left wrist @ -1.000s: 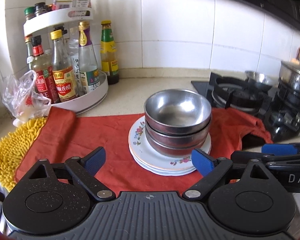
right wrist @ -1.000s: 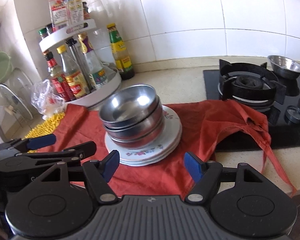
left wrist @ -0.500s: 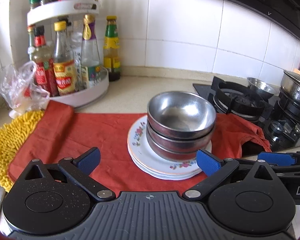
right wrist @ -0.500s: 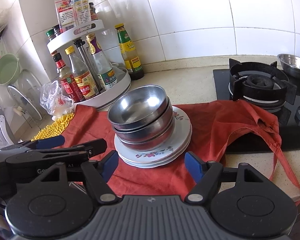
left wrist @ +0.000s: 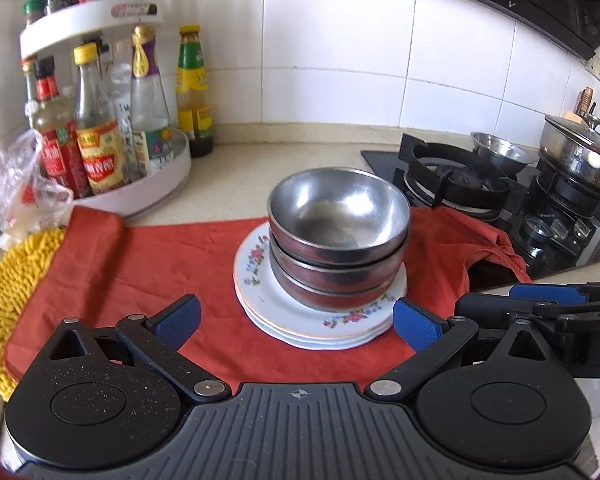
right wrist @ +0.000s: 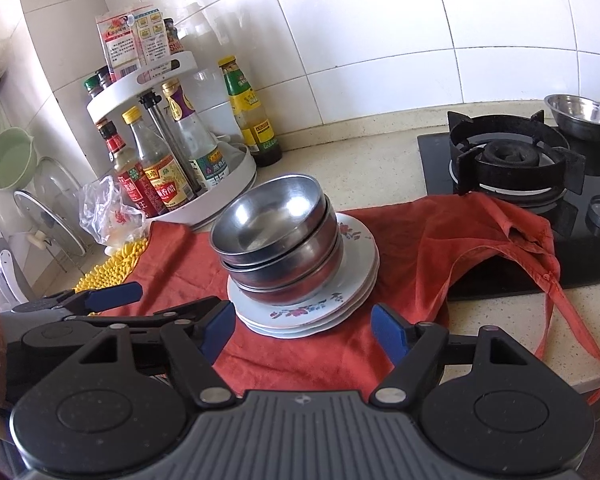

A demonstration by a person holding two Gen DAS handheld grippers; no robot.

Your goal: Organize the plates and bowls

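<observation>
Hovering both grippers before stack: steel bowls (left wrist: 337, 236) nested on floral plates (left wrist: 300, 320), on red cloth (left wrist: 120, 280). My left gripper (left wrist: 296, 322) wide, empty; right gripper (right wrist: 303, 330) narrower, empty. Step looks like approach or retreat; next move needs bowl-rim grip.

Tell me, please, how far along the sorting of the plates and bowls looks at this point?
Done: three steel bowls are nested on a stack of floral plates, on the red cloth.
In hand: nothing. The left hand-held gripper and the right hand-held gripper are both open and short of the stack.
Left: perhaps the small steel bowl by the burner, which sits apart, if it belongs with them.
</observation>
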